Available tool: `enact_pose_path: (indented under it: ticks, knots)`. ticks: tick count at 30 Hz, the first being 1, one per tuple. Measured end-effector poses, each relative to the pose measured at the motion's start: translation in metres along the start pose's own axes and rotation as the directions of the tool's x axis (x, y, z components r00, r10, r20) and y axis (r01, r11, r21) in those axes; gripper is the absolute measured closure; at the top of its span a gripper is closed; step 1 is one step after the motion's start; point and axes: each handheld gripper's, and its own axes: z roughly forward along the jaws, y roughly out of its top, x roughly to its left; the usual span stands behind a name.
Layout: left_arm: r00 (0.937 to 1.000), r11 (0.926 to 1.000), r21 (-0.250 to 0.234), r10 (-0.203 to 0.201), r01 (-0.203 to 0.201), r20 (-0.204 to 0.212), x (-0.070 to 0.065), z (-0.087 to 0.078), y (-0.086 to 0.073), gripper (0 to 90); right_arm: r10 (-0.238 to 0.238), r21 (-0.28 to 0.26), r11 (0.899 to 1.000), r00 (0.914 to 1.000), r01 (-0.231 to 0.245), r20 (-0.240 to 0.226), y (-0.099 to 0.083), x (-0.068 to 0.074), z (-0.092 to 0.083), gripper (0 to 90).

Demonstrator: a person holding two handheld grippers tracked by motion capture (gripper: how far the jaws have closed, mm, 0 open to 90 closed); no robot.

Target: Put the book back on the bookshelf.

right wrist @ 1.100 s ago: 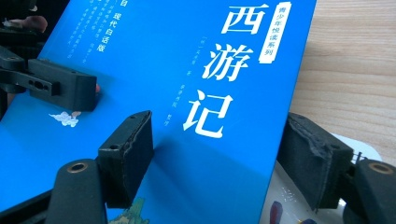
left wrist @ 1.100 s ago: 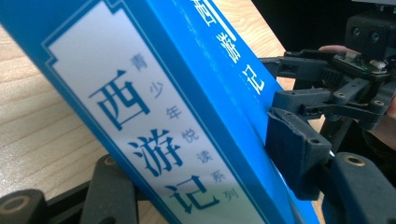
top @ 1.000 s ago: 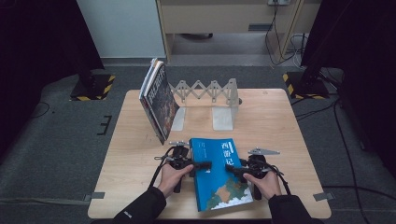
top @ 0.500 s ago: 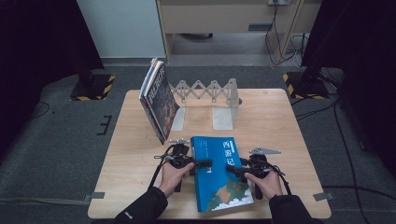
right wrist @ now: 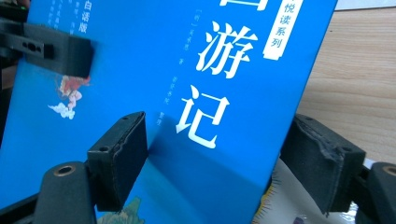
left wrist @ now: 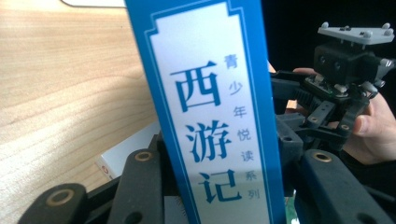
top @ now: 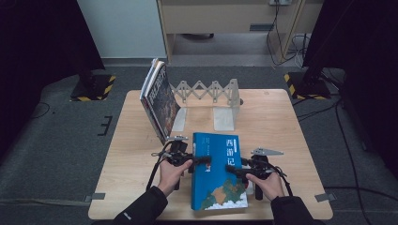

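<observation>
A blue book (top: 217, 173) with white Chinese title characters lies at the table's front middle, between my two hands. My left gripper (top: 203, 160) holds its spine edge, one jaw over the cover. In the left gripper view the spine (left wrist: 215, 116) stands between the jaws of that gripper (left wrist: 219, 168), which have just been closing on it. My right gripper (top: 232, 170) grips the opposite edge. Its jaws (right wrist: 215, 154) have just been opening a little, with the cover (right wrist: 154, 70) still between the pads. One of the left gripper's fingers (right wrist: 56, 49) rests on the cover farther off.
A white accordion book rack (top: 209, 91) with two upright end plates stands at the back of the wooden table (top: 281, 122). Two or three books (top: 159, 101) lean against its left end. Something white (left wrist: 126, 154) lies under the blue book.
The left gripper has risen a little and the book's spine side has come up with it. The right hand has stayed where it was.
</observation>
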Motion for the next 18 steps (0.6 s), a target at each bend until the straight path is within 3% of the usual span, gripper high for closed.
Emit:
enact_pose_path:
  ticks: [7, 18]
  knots:
    - [0.9997, 0.9995, -0.022, 0.024, -0.024, 0.002, -0.007, -0.01, 0.008, 59.8, -0.02, -0.013, 1.0, 0.9994, 0.02, -0.028, 0.002, 0.003, -0.002, 23.1]
    - [0.9979, 0.9978, -0.018, 0.063, -0.063, -0.018, -0.015, -0.02, 0.016, 60.9, -0.037, -0.023, 0.999, 0.9989, 0.037, -0.027, 0.004, 0.003, -0.005, 22.9]
